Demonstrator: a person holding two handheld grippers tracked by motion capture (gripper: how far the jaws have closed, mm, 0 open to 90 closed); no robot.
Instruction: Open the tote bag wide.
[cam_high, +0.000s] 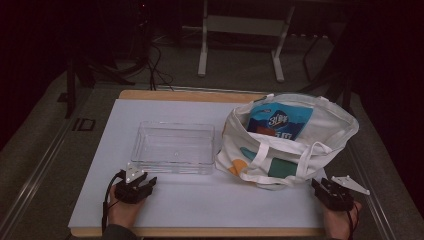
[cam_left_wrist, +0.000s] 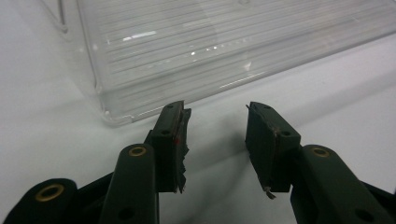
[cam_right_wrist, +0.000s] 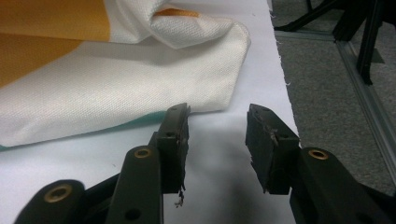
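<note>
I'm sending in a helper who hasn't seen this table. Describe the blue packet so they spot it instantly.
Start at the white sheet covering the wooden table. On its right side stands an open white cloth tote bag with orange and teal patches, beside an empty clear plastic box. The glossy blue snack packet with white lettering sticks up out of the bag's mouth, the only blue item.

- Clear plastic bin, empty, sitting upright mid-table, left of the bag.
- White tote bag, slumped open, blue snack packet poking out.
</note>
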